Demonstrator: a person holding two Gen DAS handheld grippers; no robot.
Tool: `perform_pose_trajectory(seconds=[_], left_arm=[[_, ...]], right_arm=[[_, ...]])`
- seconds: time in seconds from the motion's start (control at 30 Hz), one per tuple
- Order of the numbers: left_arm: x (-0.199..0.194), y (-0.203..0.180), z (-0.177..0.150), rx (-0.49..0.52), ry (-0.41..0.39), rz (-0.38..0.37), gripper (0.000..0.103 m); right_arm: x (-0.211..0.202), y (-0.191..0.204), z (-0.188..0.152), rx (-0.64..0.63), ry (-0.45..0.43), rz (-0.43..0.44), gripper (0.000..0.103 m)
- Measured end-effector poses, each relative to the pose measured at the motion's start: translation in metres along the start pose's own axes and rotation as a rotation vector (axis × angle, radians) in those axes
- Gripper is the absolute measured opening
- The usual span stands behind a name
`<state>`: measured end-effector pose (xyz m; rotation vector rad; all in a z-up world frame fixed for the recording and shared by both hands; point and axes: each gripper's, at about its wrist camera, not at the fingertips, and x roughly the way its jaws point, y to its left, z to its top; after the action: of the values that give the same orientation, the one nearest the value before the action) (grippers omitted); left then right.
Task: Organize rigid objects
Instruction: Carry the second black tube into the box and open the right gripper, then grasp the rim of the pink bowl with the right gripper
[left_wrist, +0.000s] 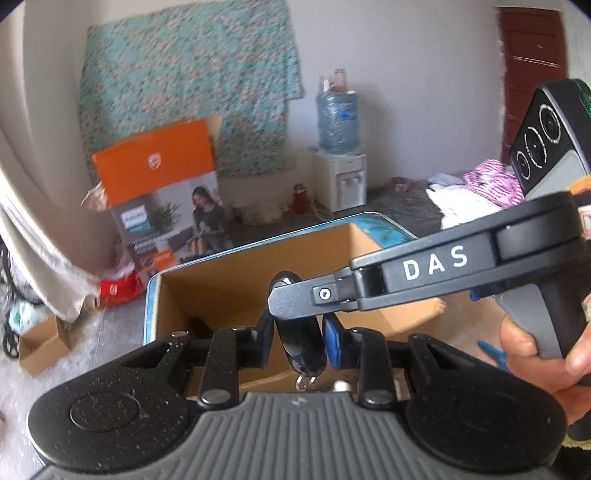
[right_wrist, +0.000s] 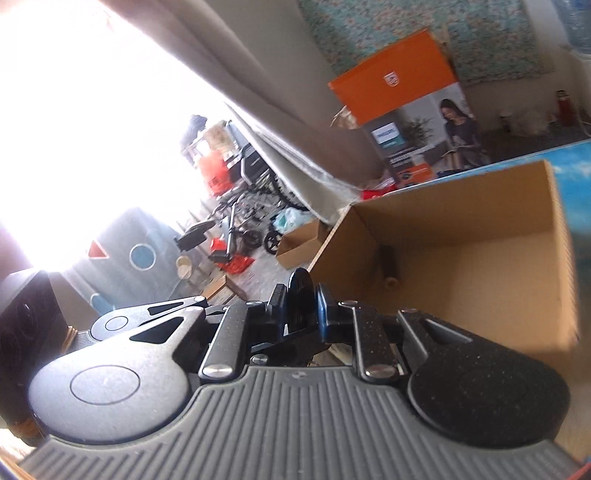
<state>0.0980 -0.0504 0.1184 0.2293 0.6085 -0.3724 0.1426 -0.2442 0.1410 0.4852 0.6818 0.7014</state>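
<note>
Open cardboard box just beyond both tools, left tool and right tool each clamped on the black key fob.

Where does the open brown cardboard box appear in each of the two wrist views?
Left wrist view: the open brown cardboard box sits in the lower centre, behind the left gripper, which is shut on a black key fob.
Right wrist view: the box is at right of centre, beyond the right gripper.
Shared landmark: the orange-topped printed carton against the wall.
</note>
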Motion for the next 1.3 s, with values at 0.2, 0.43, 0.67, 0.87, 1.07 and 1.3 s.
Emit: perform_pose_trajectory(seconds=[0.2, 0.43, 0.67, 0.87, 1.07, 1.3], left_arm=[[0.049, 0.045, 0.018, -0.085, 0.138, -0.013, 0.03], [0.112, 0.077, 0.009, -0.148, 0.323, -0.023, 0.03], [0.135, 0.085, -0.005, -0.144, 0.423, 0.011, 0.033], [0.134, 0.089, -0.004, -0.145, 0.413, 0.03, 0.042], [0.118, 0.09, 0.0, -0.163, 0.354, 0.033, 0.047], [0.078, 0.085, 0.006, -0.191, 0.248, 0.014, 0.052]], right_arm=[[0.066, -0.013, 0.046, 0.065, 0.13, 0.027, 0.015], [0.143, -0.056, 0.052, 0.208, 0.321, 0.004, 0.015], [0.2, -0.085, 0.041, 0.319, 0.478, -0.013, 0.017], [0.229, -0.098, 0.037, 0.398, 0.532, -0.035, 0.017], [0.216, -0.097, 0.041, 0.423, 0.473, -0.007, 0.018], [0.155, -0.09, 0.05, 0.398, 0.342, 0.019, 0.018]])
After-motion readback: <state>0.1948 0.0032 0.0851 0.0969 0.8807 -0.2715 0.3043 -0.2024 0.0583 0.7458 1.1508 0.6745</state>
